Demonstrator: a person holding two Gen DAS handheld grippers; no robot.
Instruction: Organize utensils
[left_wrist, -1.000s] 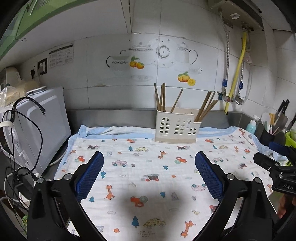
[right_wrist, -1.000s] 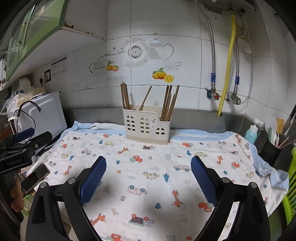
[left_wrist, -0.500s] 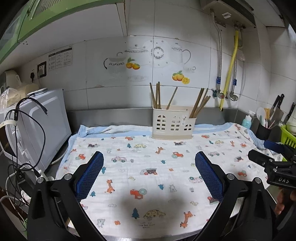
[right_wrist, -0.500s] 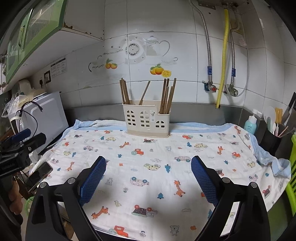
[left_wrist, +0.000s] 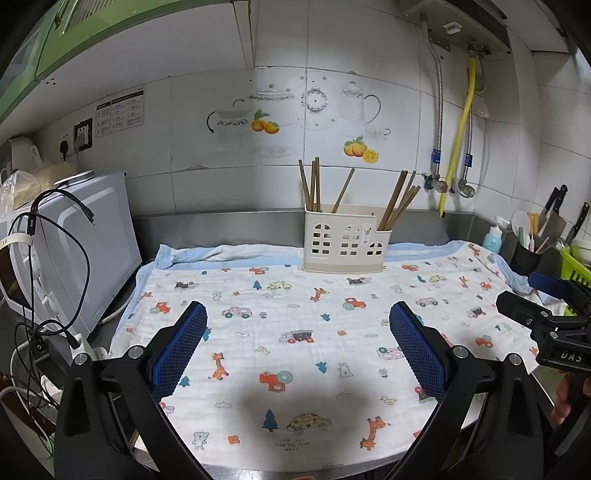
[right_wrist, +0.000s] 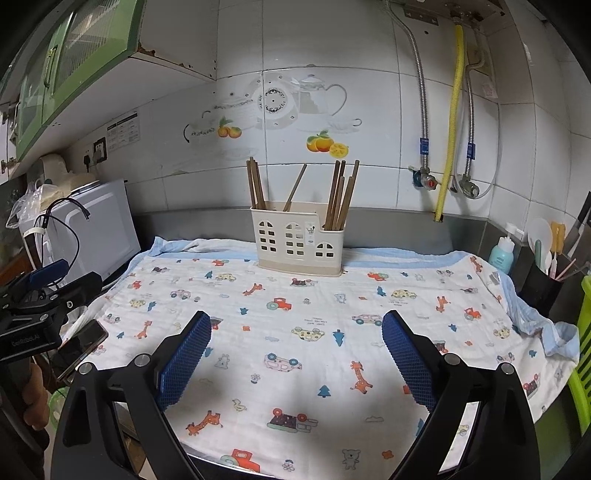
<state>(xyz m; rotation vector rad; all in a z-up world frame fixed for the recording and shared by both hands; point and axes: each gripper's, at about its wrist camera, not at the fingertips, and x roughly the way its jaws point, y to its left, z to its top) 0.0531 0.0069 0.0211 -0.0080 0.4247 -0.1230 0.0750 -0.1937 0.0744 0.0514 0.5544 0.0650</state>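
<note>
A cream utensil holder (left_wrist: 345, 243) with window cut-outs stands at the back of the printed cloth (left_wrist: 295, 332); it also shows in the right wrist view (right_wrist: 297, 242). Several wooden chopsticks (left_wrist: 314, 184) stand in its compartments, some at the left (right_wrist: 255, 182), some at the right (right_wrist: 341, 192). My left gripper (left_wrist: 297, 328) is open and empty, near the counter's front edge. My right gripper (right_wrist: 295, 339) is open and empty, also near the front. The right gripper shows at the right edge of the left wrist view (left_wrist: 543, 314), and the left gripper at the left edge of the right wrist view (right_wrist: 44, 295).
A white microwave (left_wrist: 66, 243) with black cables stands at the left. A black pot of tools (right_wrist: 541, 284), a blue bottle (right_wrist: 501, 251) and a green rack (right_wrist: 583, 332) stand at the right. A phone (right_wrist: 83, 343) lies at the left counter edge.
Both grippers have pulled back from the holder toward the counter's front edge; the holder looks farther away. Both stay open and empty.
</note>
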